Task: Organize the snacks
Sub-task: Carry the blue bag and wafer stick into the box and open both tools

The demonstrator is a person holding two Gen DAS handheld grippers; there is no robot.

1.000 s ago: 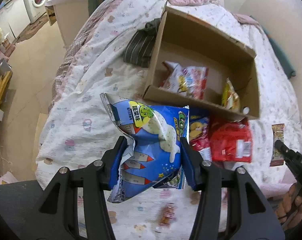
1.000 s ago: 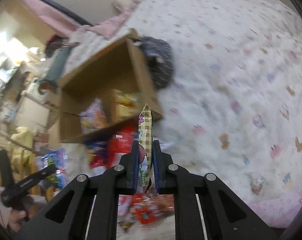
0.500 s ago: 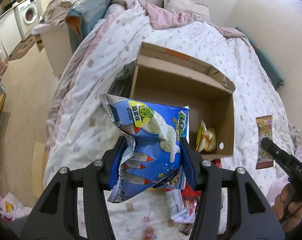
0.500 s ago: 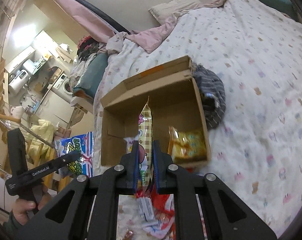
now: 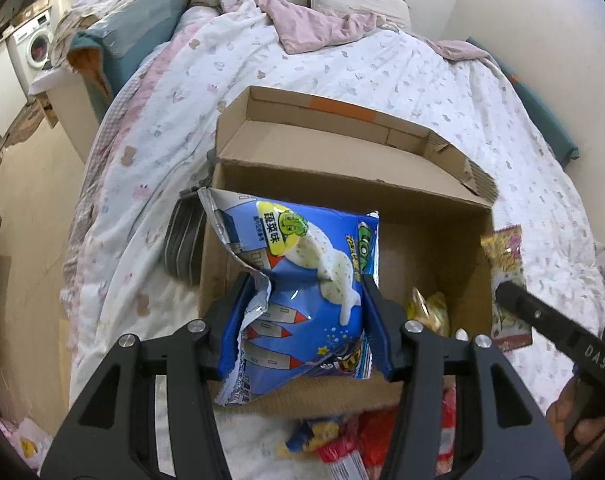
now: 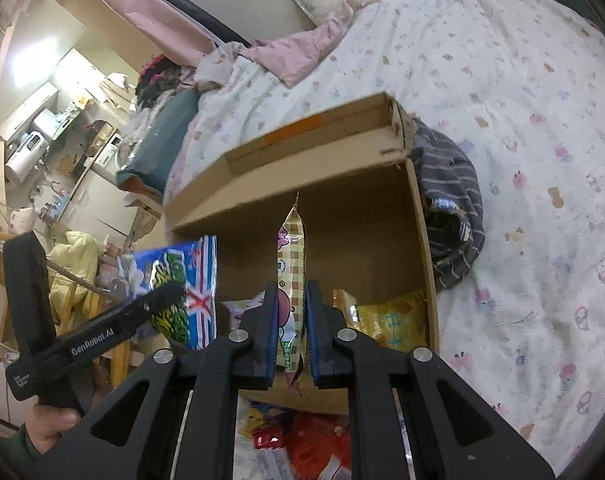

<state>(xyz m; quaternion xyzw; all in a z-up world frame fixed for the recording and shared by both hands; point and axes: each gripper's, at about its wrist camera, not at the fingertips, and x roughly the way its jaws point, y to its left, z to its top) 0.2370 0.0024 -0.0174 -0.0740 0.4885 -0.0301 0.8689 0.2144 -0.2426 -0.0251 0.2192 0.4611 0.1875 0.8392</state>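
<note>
My left gripper (image 5: 306, 320) is shut on a blue puffed snack bag (image 5: 302, 280) and holds it over the open cardboard box (image 5: 342, 160) on the bed. My right gripper (image 6: 290, 328) is shut on a thin checked snack packet (image 6: 292, 256), held edge-on above the same cardboard box (image 6: 418, 240). A yellow packet (image 6: 386, 316) lies inside the box, and the yellow packet (image 5: 426, 308) shows past my left fingers too. The blue bag (image 6: 182, 276) appears at the left of the right wrist view. The checked packet (image 5: 502, 264) is at the right edge of the left wrist view.
Loose red and blue snack packs (image 5: 342, 444) lie on the quilt in front of the box. A dark striped cloth (image 6: 450, 208) is bunched against the box's side. The bed's patterned quilt (image 6: 502, 80) spreads beyond; floor and a washing machine (image 5: 38, 40) lie off the bed's edge.
Both grippers have travelled from in front of the box to above its opening, each still holding its packet. The loose snack pile has dropped to the bottom edge of both views.
</note>
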